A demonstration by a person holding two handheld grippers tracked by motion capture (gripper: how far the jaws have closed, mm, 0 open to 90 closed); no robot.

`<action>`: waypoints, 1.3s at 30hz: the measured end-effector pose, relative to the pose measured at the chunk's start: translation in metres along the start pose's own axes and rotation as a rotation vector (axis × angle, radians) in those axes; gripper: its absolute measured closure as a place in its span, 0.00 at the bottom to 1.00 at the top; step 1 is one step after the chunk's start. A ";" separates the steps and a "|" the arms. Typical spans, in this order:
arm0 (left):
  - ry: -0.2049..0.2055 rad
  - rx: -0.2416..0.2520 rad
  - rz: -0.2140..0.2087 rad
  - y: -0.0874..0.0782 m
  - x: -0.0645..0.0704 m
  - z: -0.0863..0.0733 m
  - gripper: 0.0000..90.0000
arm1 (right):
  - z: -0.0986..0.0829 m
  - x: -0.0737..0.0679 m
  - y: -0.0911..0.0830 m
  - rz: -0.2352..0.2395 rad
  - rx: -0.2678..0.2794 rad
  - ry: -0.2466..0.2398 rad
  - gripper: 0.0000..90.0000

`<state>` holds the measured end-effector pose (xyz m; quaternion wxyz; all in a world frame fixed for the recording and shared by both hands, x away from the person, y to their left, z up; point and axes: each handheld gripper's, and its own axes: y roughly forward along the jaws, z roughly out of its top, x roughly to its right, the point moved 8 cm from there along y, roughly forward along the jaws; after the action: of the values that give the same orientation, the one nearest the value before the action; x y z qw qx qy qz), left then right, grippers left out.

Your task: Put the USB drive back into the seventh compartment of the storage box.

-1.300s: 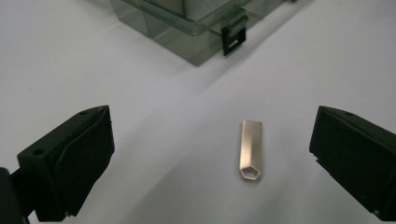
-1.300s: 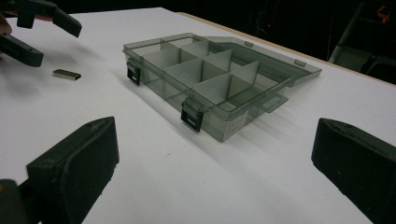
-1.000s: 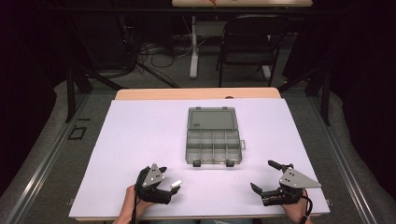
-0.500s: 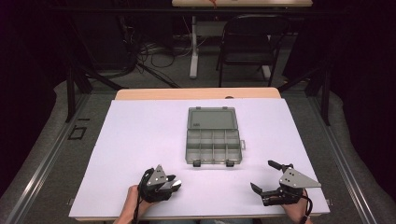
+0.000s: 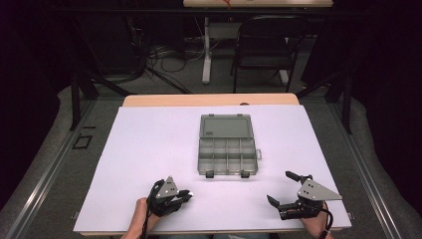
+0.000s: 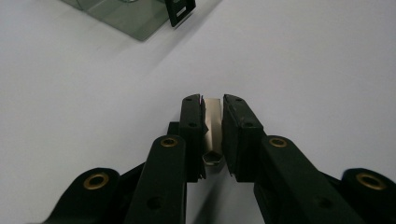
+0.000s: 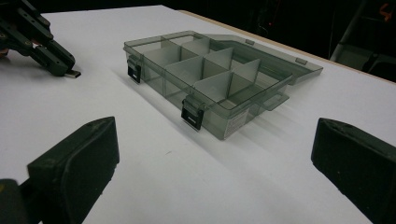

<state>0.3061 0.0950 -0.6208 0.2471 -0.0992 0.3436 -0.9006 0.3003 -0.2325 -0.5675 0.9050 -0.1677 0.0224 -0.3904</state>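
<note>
A clear grey compartment box (image 5: 228,158) lies mid-table with its lid (image 5: 225,126) folded open at the far side; its compartments look empty. It also appears in the right gripper view (image 7: 210,79), and one latch corner (image 6: 140,14) in the left gripper view. My left gripper (image 5: 185,193) rests near the front edge, left of the box, shut on a small flat metal piece (image 6: 212,128). That piece pokes out of the left gripper's tip (image 7: 72,73). My right gripper (image 5: 279,187) stands open at the front right, nothing between its jaws, pointing at the box.
The white table sheet (image 5: 149,149) has bare room on both sides of the box. A wooden edge (image 5: 209,99) runs along the far side. Beyond it stand a folding chair (image 5: 263,45) and floor cables (image 5: 164,59).
The left gripper has settled a little lower and nearer the table, drawing in its jaws. The right gripper and the box have stayed put.
</note>
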 end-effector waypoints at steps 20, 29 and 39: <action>-0.009 0.071 0.005 -0.011 0.000 0.013 0.87 | -0.001 0.001 0.001 0.003 -0.010 0.006 0.01; -0.006 0.100 0.019 -0.015 0.002 0.021 0.87 | -0.002 0.001 0.001 0.001 -0.010 0.008 0.01; -0.012 0.133 0.039 -0.019 -0.002 0.030 0.87 | -0.002 0.001 0.001 0.004 -0.011 0.013 0.01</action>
<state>0.3109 0.0911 -0.5852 0.2727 -0.0812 0.2833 -0.9159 0.3011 -0.2333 -0.5697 0.9047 -0.1703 0.0306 -0.3893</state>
